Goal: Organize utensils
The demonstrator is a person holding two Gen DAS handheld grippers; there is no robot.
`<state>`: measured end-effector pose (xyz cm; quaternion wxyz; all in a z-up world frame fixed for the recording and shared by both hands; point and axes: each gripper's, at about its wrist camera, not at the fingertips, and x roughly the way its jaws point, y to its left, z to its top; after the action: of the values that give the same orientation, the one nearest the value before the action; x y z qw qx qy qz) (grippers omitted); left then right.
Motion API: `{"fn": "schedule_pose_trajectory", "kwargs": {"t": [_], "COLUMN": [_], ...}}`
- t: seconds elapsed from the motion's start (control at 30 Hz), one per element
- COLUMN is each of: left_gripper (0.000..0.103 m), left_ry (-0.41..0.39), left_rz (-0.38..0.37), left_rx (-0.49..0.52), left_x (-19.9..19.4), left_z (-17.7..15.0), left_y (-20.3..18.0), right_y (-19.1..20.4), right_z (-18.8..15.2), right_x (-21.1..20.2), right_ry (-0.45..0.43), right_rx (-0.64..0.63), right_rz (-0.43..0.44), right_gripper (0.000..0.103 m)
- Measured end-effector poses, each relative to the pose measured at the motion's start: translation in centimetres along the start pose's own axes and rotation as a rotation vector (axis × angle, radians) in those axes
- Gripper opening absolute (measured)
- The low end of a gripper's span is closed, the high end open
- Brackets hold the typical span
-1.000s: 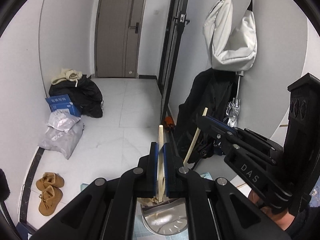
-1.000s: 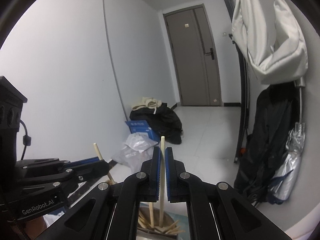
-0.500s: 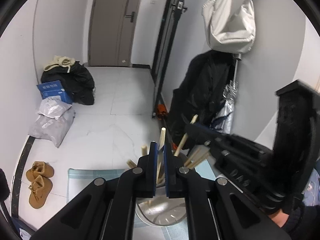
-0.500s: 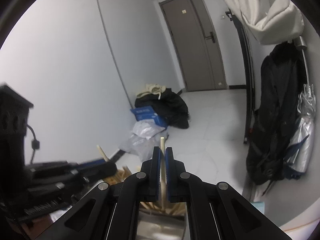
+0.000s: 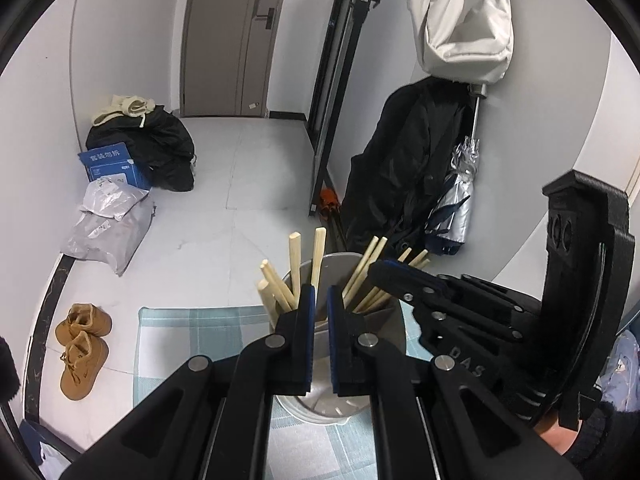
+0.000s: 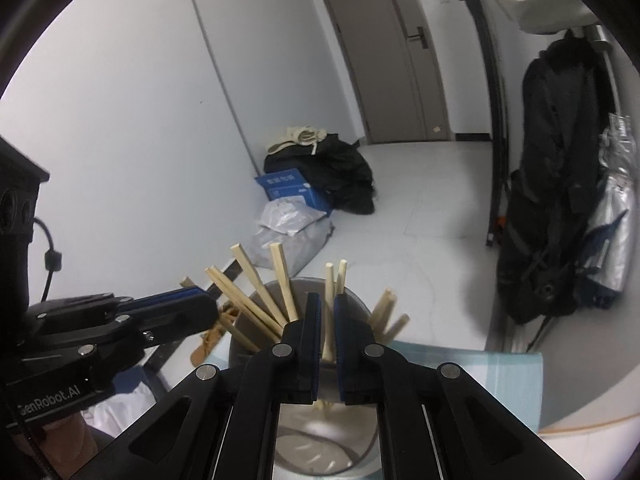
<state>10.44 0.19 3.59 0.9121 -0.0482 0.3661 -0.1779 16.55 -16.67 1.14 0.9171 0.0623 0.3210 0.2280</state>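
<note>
A steel utensil cup (image 5: 340, 268) (image 6: 360, 304) stands on a checked cloth and holds several pale wooden chopsticks (image 5: 294, 264) (image 6: 256, 280). My left gripper (image 5: 320, 300) hangs right over the cup's mouth, its jaws a narrow gap apart; one chopstick (image 5: 318, 256) stands in line with the gap, seemingly loose in the cup. My right gripper (image 6: 327, 312) is over the same cup from the other side, jaws slightly apart, with a chopstick (image 6: 329, 312) standing in the gap. Each gripper shows in the other's view, the right in the left wrist view (image 5: 384, 270) and the left in the right wrist view (image 6: 200, 304).
The checked cloth (image 5: 200, 328) (image 6: 480, 372) covers the table near its far edge. Beyond are a tiled floor, brown boots (image 5: 82, 350), grey parcels (image 5: 112, 224), a blue box (image 5: 112, 164) and dark coats (image 5: 408, 168) hung at the right.
Both grippers have dropped and tilted down over the cup. Their jaws, shut on one chopstick each before, have parted a little, and the chopsticks now stand in the cup.
</note>
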Motion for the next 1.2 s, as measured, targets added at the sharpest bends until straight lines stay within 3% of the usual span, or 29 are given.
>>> {"fn": "schedule_pose_trajectory", "kwargs": {"t": [0.1,0.27,0.37,0.47,0.63,0.7,0.83,0.9,1.03,1.2], "left_gripper": [0.002,0.004,0.011,0.026,0.062,0.067,0.085,0.089,0.101,0.102], "left_ry": [0.0,-0.021,-0.045,-0.068,-0.15,-0.183,-0.246,-0.275,-0.326,-0.367], "left_rz": [0.01,0.034,0.048,0.067,0.116,0.134,0.175,0.184,0.208,0.248], "left_rx": [-0.032,-0.035,-0.04,-0.045,-0.051,-0.046,-0.039,-0.041,-0.046,-0.029], "left_x": [-0.8,-2.7,-4.3,-5.7,-9.0,-10.3,-12.4,-13.2,-14.1,-14.1], "left_z": [-0.1,-0.3,-0.6,-0.9,-1.6,-1.9,-2.7,-3.2,-4.2,-5.6], "left_y": [0.2,-0.6,-1.3,-1.7,-2.6,-3.0,-3.6,-3.8,-3.8,-3.6], "right_y": [0.1,0.6,1.1,1.7,3.0,3.7,5.0,5.7,6.8,7.6], "right_z": [-0.2,-0.5,-0.8,-1.2,-1.9,-2.3,-3.1,-3.6,-4.6,-6.0], "right_x": [-1.5,-4.2,-6.1,-8.1,-12.0,-13.5,-15.9,-17.0,-18.5,-19.5], "right_ry": [-0.017,-0.043,-0.065,-0.091,-0.152,-0.182,-0.22,-0.244,-0.281,-0.335], "right_rx": [0.018,0.031,0.033,0.038,0.036,0.027,0.003,-0.012,-0.048,-0.079], "right_rz": [-0.005,-0.013,-0.033,-0.049,-0.09,-0.103,-0.113,-0.119,-0.13,-0.156], "right_gripper": [0.027,0.03,0.034,0.038,0.054,0.063,0.07,0.081,0.089,0.099]}}
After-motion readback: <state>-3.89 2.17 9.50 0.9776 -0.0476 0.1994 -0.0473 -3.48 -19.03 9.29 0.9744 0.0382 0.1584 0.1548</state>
